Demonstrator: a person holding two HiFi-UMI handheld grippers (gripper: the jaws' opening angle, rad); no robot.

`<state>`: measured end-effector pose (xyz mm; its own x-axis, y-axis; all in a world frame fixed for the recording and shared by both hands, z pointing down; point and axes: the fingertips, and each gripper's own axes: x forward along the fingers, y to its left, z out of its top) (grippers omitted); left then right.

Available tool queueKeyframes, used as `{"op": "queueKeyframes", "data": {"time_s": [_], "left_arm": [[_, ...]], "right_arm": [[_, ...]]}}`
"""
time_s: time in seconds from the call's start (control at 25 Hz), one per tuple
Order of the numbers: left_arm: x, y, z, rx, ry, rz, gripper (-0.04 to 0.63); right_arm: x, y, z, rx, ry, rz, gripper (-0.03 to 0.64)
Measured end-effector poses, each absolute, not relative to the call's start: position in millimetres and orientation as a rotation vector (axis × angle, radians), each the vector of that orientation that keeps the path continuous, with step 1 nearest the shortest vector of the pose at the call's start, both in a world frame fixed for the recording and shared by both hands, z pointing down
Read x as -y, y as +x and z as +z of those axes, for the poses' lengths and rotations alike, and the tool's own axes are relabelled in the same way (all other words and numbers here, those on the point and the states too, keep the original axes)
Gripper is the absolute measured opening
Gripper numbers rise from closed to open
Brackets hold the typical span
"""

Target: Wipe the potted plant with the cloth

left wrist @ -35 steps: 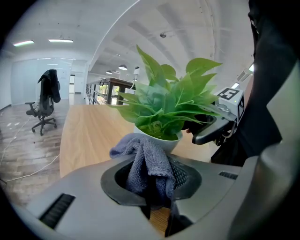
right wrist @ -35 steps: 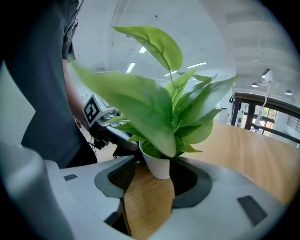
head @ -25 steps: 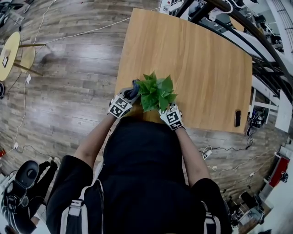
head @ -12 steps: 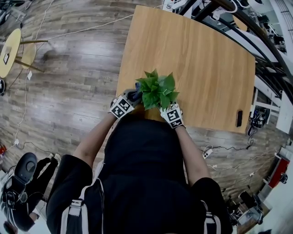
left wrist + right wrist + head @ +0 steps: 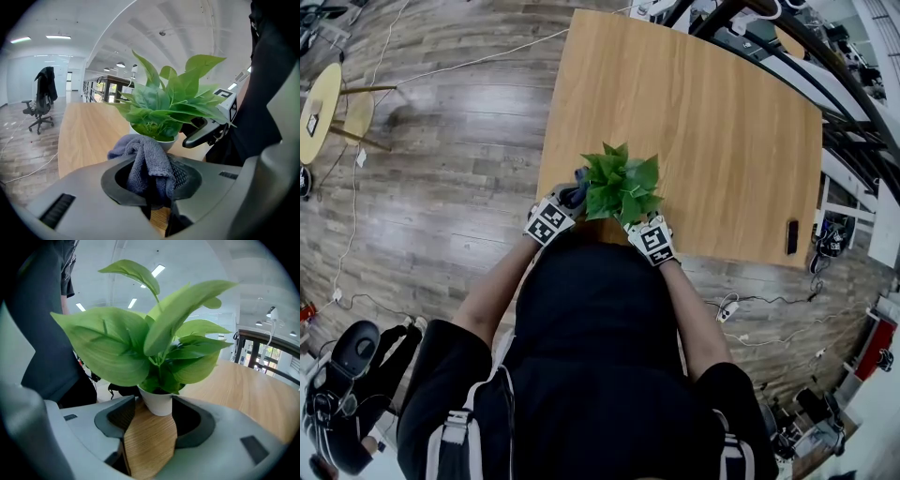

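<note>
My left claw is clamped on a bunched grey-blue knitted cloth, whose folds spill up over both jaws. The cloth sits just beside the left side of the small green leafy plant in its white round pot. The plant stands near the front edge of the light wooden surface, close to my body. My right claw has its jaws apart on the plant's other side. The white pot stands between their tips. I cannot tell whether they touch it. From above, both claws flank the leaves.
</note>
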<state>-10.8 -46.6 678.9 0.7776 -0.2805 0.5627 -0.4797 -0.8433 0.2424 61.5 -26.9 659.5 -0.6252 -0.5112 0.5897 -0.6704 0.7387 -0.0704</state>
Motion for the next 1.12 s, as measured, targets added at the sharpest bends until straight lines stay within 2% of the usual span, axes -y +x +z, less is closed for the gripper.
{"op": "queueKeyframes", "data": {"time_s": [0.2, 0.4, 0.64, 1.12], "left_arm": [[59.0, -23.5, 681.7, 0.660, 2.551, 0.698, 0.115], [67.1, -26.6, 681.0, 0.704, 2.532, 0.690, 0.115], [72.0, -23.8, 680.3, 0.721, 2.559, 0.734, 0.115], [44.8, -19.5, 678.5, 0.608, 2.577, 0.726, 0.115]], "right_arm": [[15.2, 54.5, 663.4, 2.407, 0.816, 0.392, 0.232], [36.1, 77.6, 661.0, 2.370, 0.955, 0.376, 0.232], [40.9, 61.2, 657.4, 2.403, 0.845, 0.327, 0.232], [42.0, 57.7, 660.5, 2.402, 0.893, 0.347, 0.232]]}}
